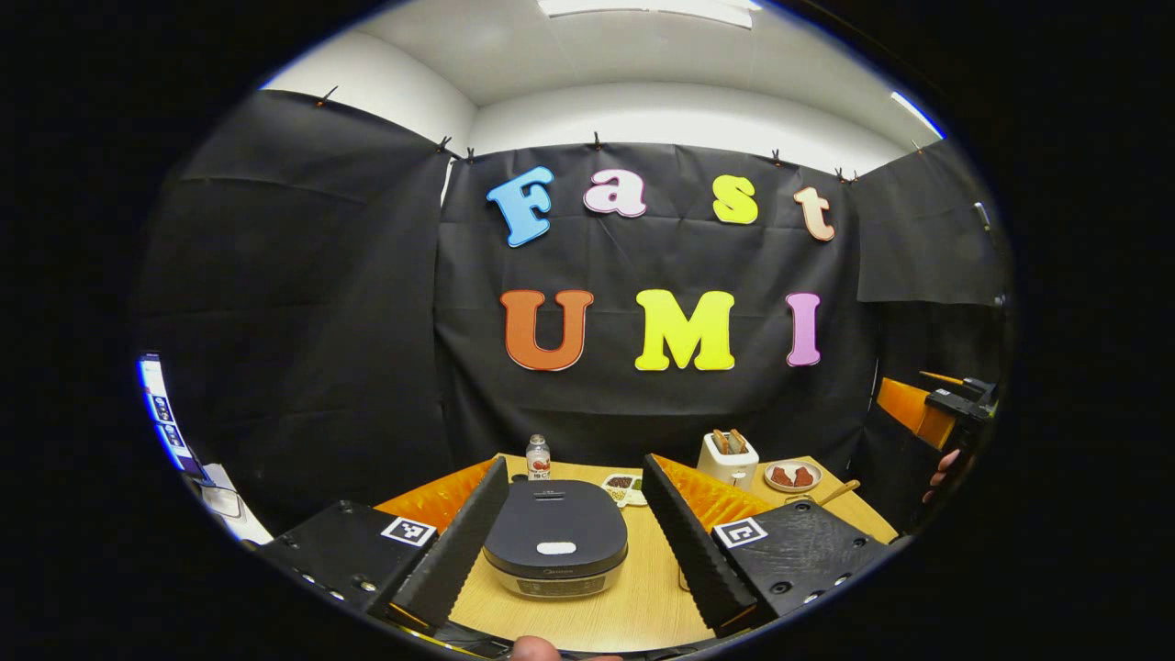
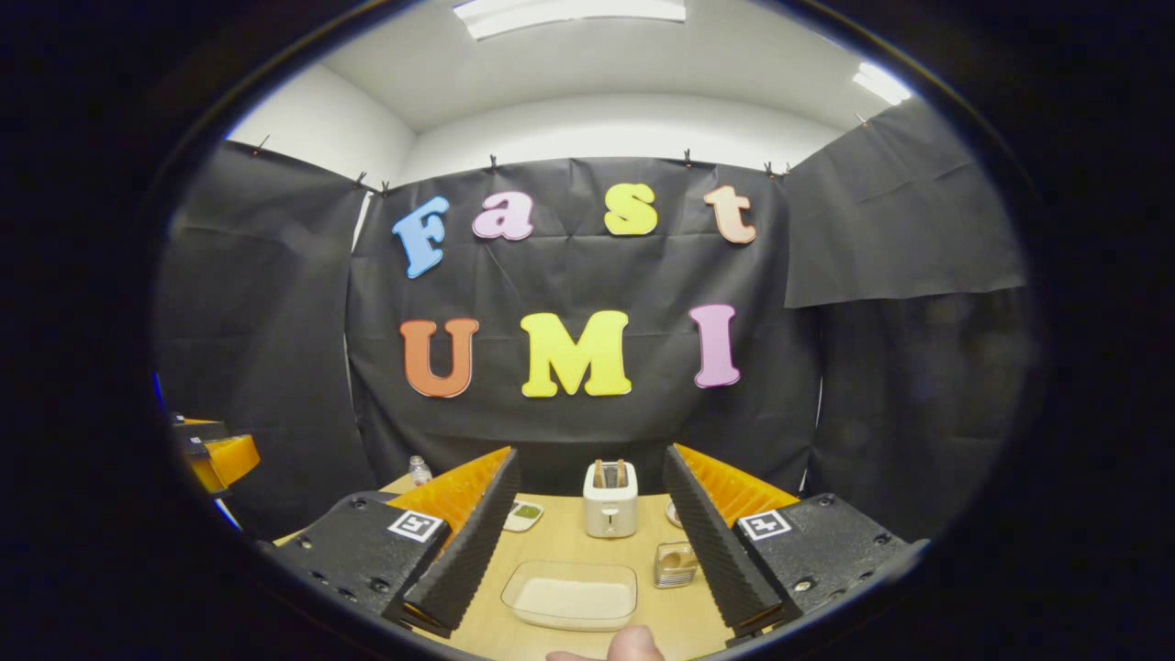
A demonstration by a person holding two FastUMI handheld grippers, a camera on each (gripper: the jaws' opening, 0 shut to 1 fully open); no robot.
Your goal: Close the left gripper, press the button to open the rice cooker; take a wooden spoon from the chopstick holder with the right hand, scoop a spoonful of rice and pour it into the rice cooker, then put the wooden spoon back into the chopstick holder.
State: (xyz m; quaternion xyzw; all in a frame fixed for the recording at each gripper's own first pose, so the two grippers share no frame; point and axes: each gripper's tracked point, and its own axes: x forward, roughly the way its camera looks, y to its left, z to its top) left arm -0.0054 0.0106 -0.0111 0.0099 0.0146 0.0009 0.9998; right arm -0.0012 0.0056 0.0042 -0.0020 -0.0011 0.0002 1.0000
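Observation:
The dark-lidded rice cooker [image 1: 555,551] sits shut on the wooden table, its white button [image 1: 555,548] facing up, straight ahead between the spread fingers of my left gripper [image 1: 576,468], which is open and holds nothing. A wooden spoon handle [image 1: 840,492] pokes up at the table's right. In the right gripper view, a clear dish of rice [image 2: 571,594] lies just ahead of my right gripper [image 2: 592,456], also open and holding nothing. The small clear chopstick holder [image 2: 675,563] stands beside its right finger, partly hidden by it.
A white toaster [image 2: 610,498] with bread stands at the back. A plate of red food [image 1: 792,476], a small sectioned dish [image 1: 622,487] and a bottle [image 1: 538,457] are along the far edge. The right gripper and a hand [image 1: 944,466] show at the right edge.

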